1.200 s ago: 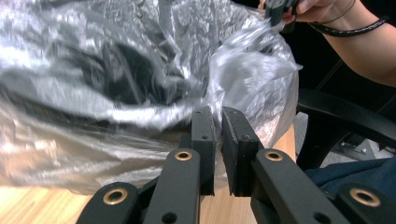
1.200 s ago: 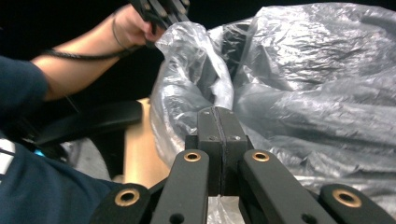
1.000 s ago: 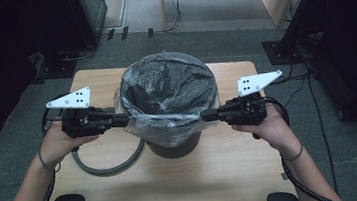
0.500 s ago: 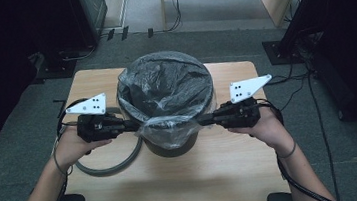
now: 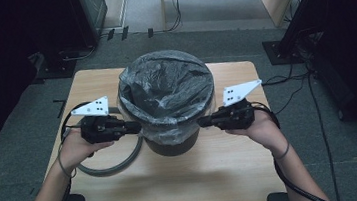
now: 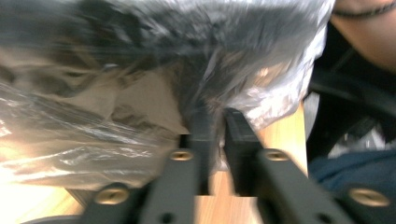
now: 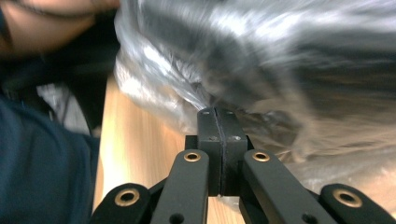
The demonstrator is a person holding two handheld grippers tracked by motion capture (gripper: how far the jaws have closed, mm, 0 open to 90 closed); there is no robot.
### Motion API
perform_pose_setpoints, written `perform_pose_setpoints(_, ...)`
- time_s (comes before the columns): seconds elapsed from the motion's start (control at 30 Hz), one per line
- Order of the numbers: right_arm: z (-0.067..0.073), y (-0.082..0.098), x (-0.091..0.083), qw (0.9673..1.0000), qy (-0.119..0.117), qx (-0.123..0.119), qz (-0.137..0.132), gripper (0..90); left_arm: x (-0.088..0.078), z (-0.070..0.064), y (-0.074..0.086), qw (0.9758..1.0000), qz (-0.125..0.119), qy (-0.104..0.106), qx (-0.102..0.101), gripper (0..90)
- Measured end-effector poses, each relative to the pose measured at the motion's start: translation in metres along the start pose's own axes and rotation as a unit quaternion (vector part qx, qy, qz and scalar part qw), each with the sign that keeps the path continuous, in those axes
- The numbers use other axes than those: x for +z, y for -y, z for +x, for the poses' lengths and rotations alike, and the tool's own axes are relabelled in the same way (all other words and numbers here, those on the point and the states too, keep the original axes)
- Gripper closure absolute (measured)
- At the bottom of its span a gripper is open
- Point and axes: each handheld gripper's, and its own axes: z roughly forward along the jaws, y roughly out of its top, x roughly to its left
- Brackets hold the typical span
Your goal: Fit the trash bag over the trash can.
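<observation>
The black bin [image 5: 171, 126] stands mid-desk [image 5: 214, 177], its clear plastic liner [image 5: 165, 89] draped over the rim. The left gripper [image 5: 136, 128] is at the liner's left skirt; its jaws have just been opening, a narrow gap now, film between them. The right gripper [image 5: 203, 123] has its jaws pressed tight, pinching the liner's right edge.

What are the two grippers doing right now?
Left gripper: jaws just been opening, a small gap between them, at the plastic bag overhang.
Right gripper: shut, pinching the bag's edge.
</observation>
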Motion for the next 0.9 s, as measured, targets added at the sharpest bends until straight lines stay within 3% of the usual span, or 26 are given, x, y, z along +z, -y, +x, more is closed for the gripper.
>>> perform_pose_setpoints(0.07, -0.001, -0.001, -0.011, 0.9992, -0.006, 0.006, -0.038, 86.3, -0.010, 0.002, -0.002, 0.9998, -0.011, -0.005, -0.014, 69.8)
perform_pose_setpoints(0.13, -0.001, -0.004, -0.021, 0.9981, -0.007, 0.014, -0.060, 81.6, -0.019, 0.003, -0.005, 0.9994, -0.021, -0.012, -0.023, 64.6)
perform_pose_setpoints(0.2, 0.003, -0.008, -0.032, 0.9988, 0.009, 0.003, -0.047, 71.4, -0.029, 0.002, -0.007, 0.9990, -0.026, -0.017, -0.033, 55.0)
perform_pose_setpoints(0.37, 0.006, -0.018, -0.056, 0.9963, 0.030, 0.002, -0.081, 64.3, -0.045, 0.002, -0.010, 0.9977, -0.027, -0.056, -0.027, 44.8)
perform_pose_setpoints(0.43, 0.003, -0.029, -0.062, 0.9951, 0.044, 0.004, -0.088, 62.0, -0.049, 0.005, -0.012, 0.9971, -0.034, -0.047, -0.050, 40.4)
perform_pose_setpoints(0.47, 0.002, -0.033, -0.063, 0.9947, 0.051, 0.005, -0.089, 61.1, -0.050, 0.006, -0.013, 0.9970, -0.034, -0.047, -0.051, 39.5)
perform_pose_setpoints(0.57, -0.004, -0.045, -0.063, 0.9933, 0.060, 0.011, -0.098, 57.8, -0.057, 0.007, -0.010, 0.9961, -0.040, -0.069, -0.038, 39.0)
perform_pose_setpoints(0.67, -0.013, -0.056, -0.057, 0.9932, 0.057, 0.018, -0.100, 57.6, -0.058, 0.017, -0.007, 0.9937, -0.032, -0.098, -0.045, 38.9)
perform_pose_setpoints(0.73, -0.021, -0.063, -0.050, 0.9928, 0.069, 0.021, -0.096, 60.9, -0.057, 0.024, -0.005, 0.9926, -0.032, -0.107, -0.049, 38.6)
perform_pose_setpoints(0.9, -0.041, -0.083, -0.027, 0.9955, 0.070, 0.019, -0.062, 68.1, -0.051, 0.040, 0.001, 0.9899, -0.024, -0.130, -0.052, 37.4)
